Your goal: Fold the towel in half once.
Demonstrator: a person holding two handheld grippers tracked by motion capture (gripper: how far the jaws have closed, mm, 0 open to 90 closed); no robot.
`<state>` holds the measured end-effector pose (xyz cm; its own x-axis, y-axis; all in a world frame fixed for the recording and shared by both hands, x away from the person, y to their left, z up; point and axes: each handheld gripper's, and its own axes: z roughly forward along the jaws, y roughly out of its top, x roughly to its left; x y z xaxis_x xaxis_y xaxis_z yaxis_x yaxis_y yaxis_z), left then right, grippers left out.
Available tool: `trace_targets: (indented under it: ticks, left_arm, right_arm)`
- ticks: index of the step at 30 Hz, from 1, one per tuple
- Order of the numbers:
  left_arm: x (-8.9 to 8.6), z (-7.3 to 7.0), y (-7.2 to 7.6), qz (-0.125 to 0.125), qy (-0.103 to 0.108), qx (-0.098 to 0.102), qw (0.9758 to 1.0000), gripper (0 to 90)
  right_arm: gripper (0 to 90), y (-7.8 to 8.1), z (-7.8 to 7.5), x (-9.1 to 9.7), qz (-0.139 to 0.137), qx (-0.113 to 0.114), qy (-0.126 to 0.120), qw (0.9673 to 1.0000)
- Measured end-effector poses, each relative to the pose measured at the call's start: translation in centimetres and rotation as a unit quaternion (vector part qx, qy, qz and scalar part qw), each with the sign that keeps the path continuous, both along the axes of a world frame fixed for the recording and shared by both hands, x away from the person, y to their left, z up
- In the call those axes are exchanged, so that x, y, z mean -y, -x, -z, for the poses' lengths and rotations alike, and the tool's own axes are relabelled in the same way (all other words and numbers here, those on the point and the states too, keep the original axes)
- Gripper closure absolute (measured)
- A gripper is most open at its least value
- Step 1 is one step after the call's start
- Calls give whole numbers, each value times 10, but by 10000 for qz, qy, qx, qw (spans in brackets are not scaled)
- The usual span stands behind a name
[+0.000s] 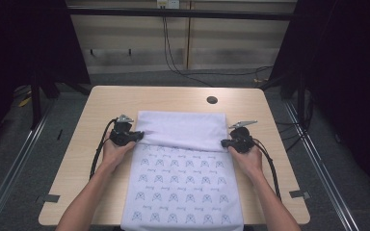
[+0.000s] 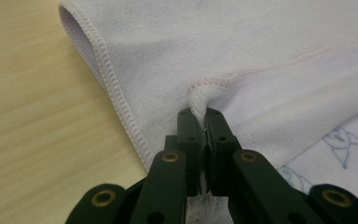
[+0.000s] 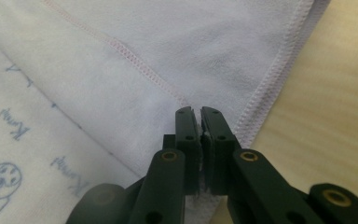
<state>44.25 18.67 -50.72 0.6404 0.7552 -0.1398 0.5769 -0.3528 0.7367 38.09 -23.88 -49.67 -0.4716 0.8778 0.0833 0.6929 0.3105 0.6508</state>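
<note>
Item: towel, pale lilac, printed on one face with small blue figures and lettering, plain on the other; lying lengthwise down the middle of the table, its near end hanging over the table's near edge. The far portion is being folded back toward the person, showing its plain side as a band across the towel's width, with the fold line lying short of the table's far edge

Left gripper: sitting at the left end of the folded band; jaws pressed together and pinching the hemmed corner of the towel, cloth bunching up between the tips

Right gripper: sitting at the right end of the band; jaws pressed together on the other hemmed corner, only a thin sliver of cloth showing between them

Hands: one behind each gripper, forearms coming in from the near edge

Step in hand, as judged: carrying the far edge over the printed face toward the near end, making a fold in half

Risks, as judged:
- right grip is looking shallow, so the corner could be slipping out under any tug, dropping that side and skewing the fold
- hands travelling unevenly would be laying the hem crooked against the side edges
- the overhanging near end could be dragging the whole towel off the table if pulled toward the person
- lifting too low would be rucking the layer underneath

Other: round hole in the table near its far right corner, well apart from the towel
</note>
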Motion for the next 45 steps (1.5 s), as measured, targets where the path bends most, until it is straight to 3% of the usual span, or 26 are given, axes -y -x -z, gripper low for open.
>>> trace_targets:
  ticks: [4,8,12,14,15,16,20,22,24,25,26,30,33,37,42,45]
  left_arm:
    - [-2,1,-12,-31,24,18,10000,867]
    - [-2,3,-23,-307,77,103,9994,866]
    - [4,1,-36,-366,-136,98,9992,866]
    - [5,1,-41,-470,-68,45,9989,866]
    - [5,2,-43,-572,77,-12,9983,866]
    - [5,2,-44,-507,23,21,9987,866]
    - [3,3,-43,-498,169,12,9986,867]
    - [3,1,-40,-491,121,7,9987,867]
    - [1,-4,-38,-479,228,-31,9986,869]
    - [0,-7,-36,-493,329,2,9982,869]
    - [-1,-12,-34,-467,351,46,9983,869]
    - [-8,-38,-21,-255,601,272,9975,868]
    - [-14,-63,-8,-297,771,390,9958,865]
    - [-18,-94,10,-98,979,695,9927,865]
    - [-25,-118,37,48,1157,922,9890,861]
    - [-28,-133,57,152,1123,1074,9877,862]
  right_arm:
    - [861,-21,0,-5,219,12,137,9997]
    - [862,-39,1,-10,327,97,194,9992]
    - [862,-50,3,-11,615,142,105,9979]
    - [863,-57,0,-17,663,139,404,9969]
    - [863,-57,0,-17,663,139,404,9969]
    - [864,-58,0,-19,680,119,432,9967]
    - [864,-55,0,-10,706,66,256,9972]
    - [864,-52,-1,-6,629,65,259,9977]
    - [864,-49,-2,2,601,110,-66,9981]
    - [864,-45,-8,12,621,326,-466,9964]
    - [864,-45,-8,12,621,326,-466,9964]
    - [864,-40,-36,22,531,784,-1013,9903]
    - [863,-36,-61,28,494,1148,-1072,9864]
    - [863,-29,-92,35,392,1493,-1427,9777]
    - [862,-8,-121,42,-2,1769,-1547,9720]
    - [859,11,-137,45,-295,1836,-1587,9697]
